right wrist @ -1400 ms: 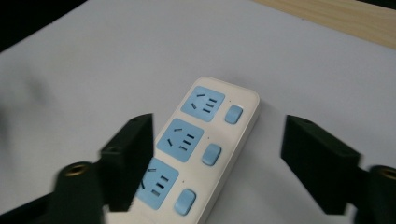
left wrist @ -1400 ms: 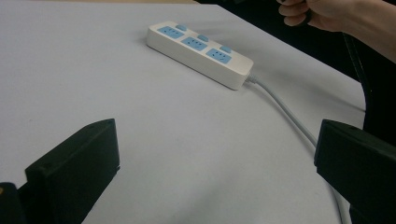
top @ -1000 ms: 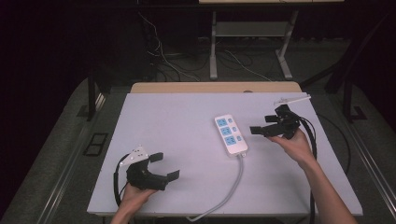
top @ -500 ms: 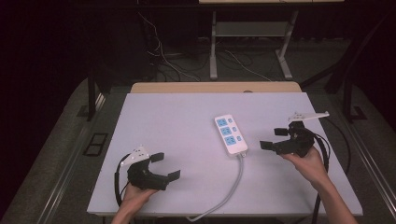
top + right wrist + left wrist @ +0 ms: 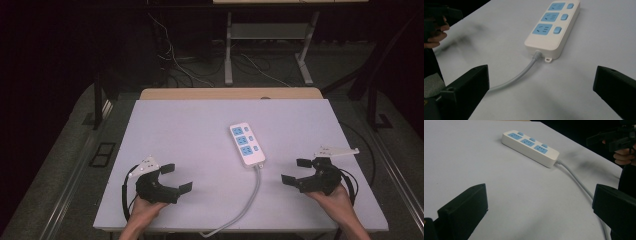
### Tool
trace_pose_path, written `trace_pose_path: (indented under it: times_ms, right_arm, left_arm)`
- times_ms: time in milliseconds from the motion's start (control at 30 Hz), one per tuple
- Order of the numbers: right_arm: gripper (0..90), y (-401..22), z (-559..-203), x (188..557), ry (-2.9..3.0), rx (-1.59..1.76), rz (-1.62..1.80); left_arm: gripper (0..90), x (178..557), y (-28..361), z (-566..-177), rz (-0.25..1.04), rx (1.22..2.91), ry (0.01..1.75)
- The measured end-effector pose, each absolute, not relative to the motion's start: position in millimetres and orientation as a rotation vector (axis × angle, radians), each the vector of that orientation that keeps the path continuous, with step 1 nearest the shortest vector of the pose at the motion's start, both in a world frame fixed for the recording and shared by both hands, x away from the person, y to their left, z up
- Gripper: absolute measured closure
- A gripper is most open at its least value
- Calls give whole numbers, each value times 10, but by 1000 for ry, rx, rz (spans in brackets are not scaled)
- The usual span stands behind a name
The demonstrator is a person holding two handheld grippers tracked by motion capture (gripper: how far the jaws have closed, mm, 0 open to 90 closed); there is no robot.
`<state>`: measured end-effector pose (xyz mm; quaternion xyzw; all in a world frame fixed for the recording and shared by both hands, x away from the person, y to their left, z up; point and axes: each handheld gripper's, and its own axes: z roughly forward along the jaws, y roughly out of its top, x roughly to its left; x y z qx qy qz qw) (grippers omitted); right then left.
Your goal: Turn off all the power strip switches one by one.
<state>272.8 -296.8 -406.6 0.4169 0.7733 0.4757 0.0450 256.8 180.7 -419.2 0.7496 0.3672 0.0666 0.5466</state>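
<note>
A white power strip with three blue sockets and blue switches lies near the middle of the white table. Its grey cable runs toward the front edge. The strip also lies ahead in the left gripper view and the right gripper view. My left gripper rests open at the front left, well apart from the strip. My right gripper stands open at the front right, its jaws pointing left toward the cable. Both hold nothing.
A wooden strip borders the table's far edge. Beyond it, on the dark floor, stand metal table legs and loose cables. The right gripper's own cable loops beside the hand.
My right gripper has drawn back from beside the power strip toward the front right corner of the table. The left gripper has stayed in place.
</note>
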Motion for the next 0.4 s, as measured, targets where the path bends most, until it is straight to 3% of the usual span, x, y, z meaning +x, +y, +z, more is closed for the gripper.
trace_pose_path:
  times_ms: [400]
  right_arm:
    - [3,-3054,-4199,2441,2342,1287,1459]
  left_arm:
    - [0,2586,1827,-4207,166,1783,882]
